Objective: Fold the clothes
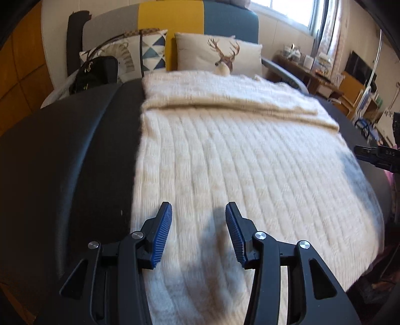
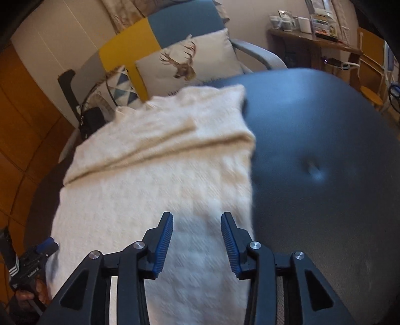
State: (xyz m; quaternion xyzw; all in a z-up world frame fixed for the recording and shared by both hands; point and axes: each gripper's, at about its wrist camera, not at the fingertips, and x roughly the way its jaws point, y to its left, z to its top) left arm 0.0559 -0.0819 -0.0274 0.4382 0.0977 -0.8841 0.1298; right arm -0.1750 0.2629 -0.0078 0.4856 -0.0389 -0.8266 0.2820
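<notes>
A cream ribbed knit garment (image 1: 237,155) lies flat on a dark round table (image 1: 75,150), its far part folded over into a band (image 1: 225,105). My left gripper (image 1: 198,207) hovers over the garment's near left part, open, nothing between its blue pads. In the right wrist view the same garment (image 2: 155,180) fills the left half of the table (image 2: 325,150). My right gripper (image 2: 197,217) is above the garment's near right edge, open and empty. The other gripper (image 2: 42,250) shows at the garment's left edge, and the right one (image 1: 377,155) at the far right in the left wrist view.
Behind the table stands a chair (image 1: 175,20) in grey, yellow and blue with a deer cushion (image 1: 220,55), a patterned cushion (image 1: 140,50) and a black bag (image 1: 97,70). A wooden shelf with jars (image 2: 312,32) is at the right. A person's hand (image 2: 27,295) holds the left gripper.
</notes>
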